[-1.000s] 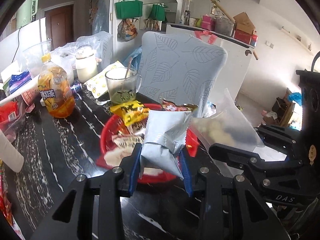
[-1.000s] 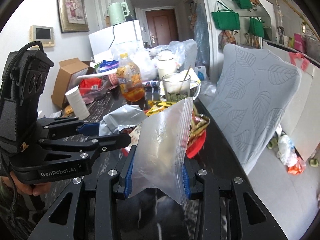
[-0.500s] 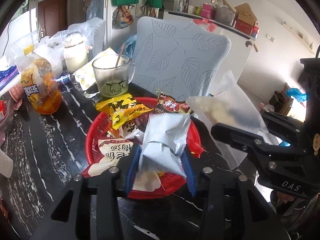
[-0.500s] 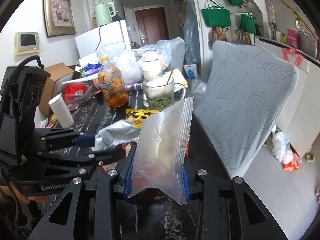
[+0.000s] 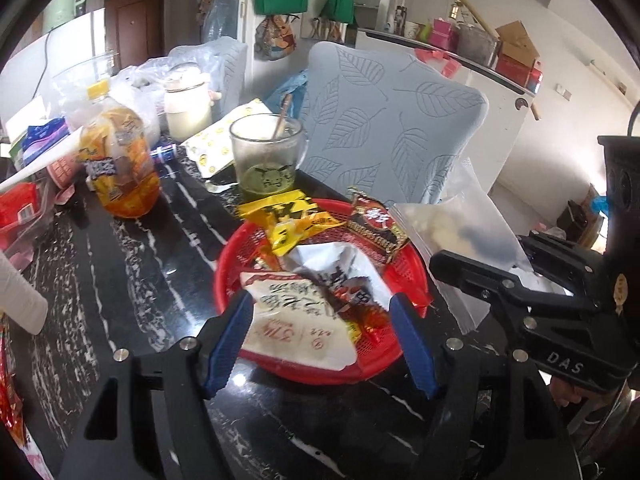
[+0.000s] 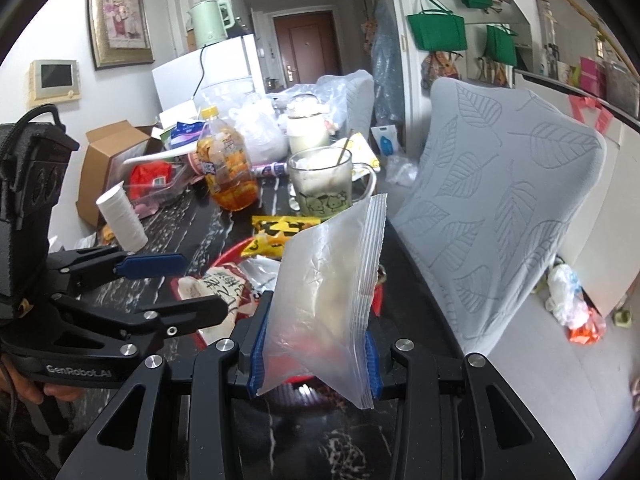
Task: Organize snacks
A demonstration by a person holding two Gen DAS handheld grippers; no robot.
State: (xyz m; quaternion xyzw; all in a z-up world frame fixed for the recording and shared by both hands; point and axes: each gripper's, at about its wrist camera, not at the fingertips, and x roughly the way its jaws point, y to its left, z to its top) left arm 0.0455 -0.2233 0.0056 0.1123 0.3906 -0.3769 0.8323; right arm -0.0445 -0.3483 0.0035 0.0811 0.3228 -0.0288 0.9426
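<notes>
A red basket [image 5: 219,280] on the black marble table holds several snack packets. A crumpled silver packet [image 5: 336,258] lies in it, on a white pouch [image 5: 296,320] with red print. My left gripper [image 5: 320,336] hangs over the basket's near rim, its jaws opening, and its blue pads press on nothing. My right gripper [image 6: 316,356] is shut on a clear zip bag [image 6: 328,280] that stands upright between its pads. In the left wrist view that bag [image 5: 460,232] and the right gripper [image 5: 480,254] sit just right of the basket. The right wrist view shows the left gripper [image 6: 192,284] over the basket [image 6: 228,253].
Behind the basket stand a glass mug [image 5: 266,156] with a spoon, an orange drink bottle [image 5: 120,160] and a white jar [image 5: 188,104]. A leaf-patterned chair back [image 5: 392,128] is against the table's right edge. A white paper cup [image 6: 120,220] and clutter fill the left side.
The left jaws have spread and let go of the silver packet, which now lies in the basket. The right gripper still holds the zip bag and has shifted slightly.
</notes>
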